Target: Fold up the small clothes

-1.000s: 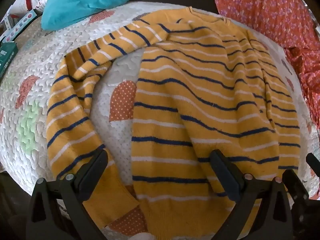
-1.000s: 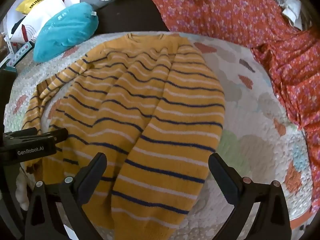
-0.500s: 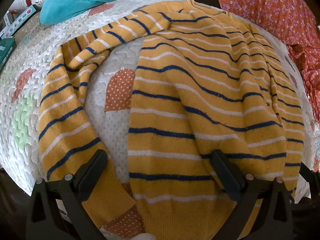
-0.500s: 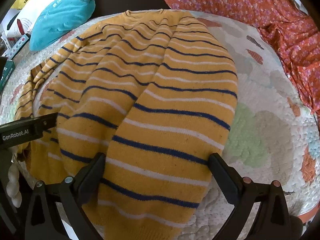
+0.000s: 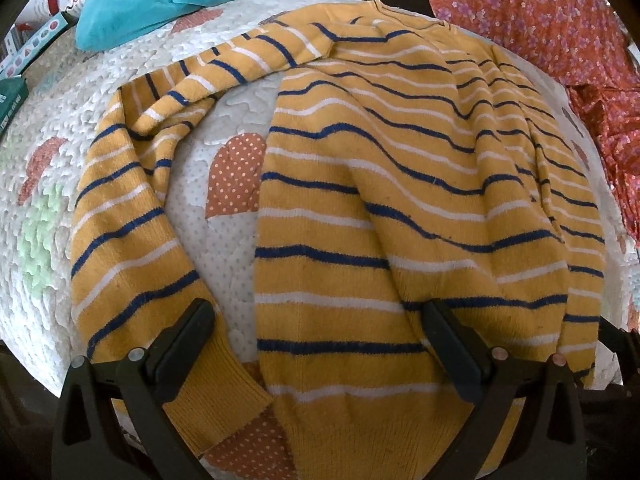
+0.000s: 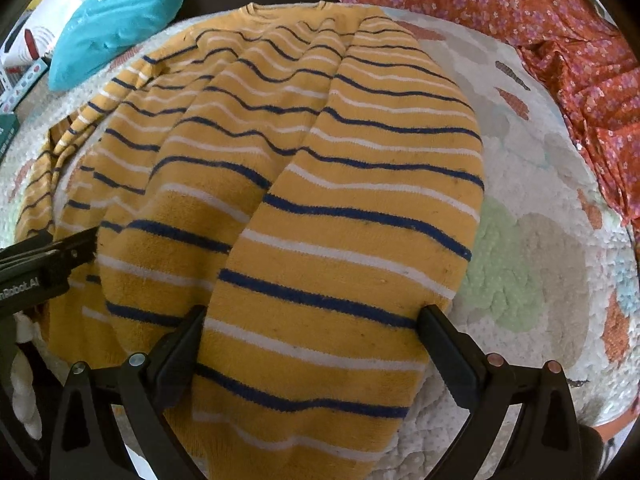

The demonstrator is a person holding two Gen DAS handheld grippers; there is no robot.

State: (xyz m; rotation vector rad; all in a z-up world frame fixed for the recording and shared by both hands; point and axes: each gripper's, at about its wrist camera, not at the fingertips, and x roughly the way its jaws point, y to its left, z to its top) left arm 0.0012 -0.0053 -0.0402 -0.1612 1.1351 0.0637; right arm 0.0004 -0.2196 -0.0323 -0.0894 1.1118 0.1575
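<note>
While the yellow striped sweater [image 5: 400, 208] lies spread on the quilted surface [image 6: 532, 240], the left tongs [image 5: 316, 332] and right tongs [image 6: 310, 330] hover wide open over its hem, gripping nothing.

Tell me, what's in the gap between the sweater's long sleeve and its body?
In the left wrist view, only bare quilt, with an orange polka-dot patch, lies between the loose sleeve and the striped sweater body.

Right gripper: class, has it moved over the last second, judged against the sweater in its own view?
Yes. The right gripper has moved forward and closer to the striped sweater, whose right fold now fills the gap between its open jaws.
</note>
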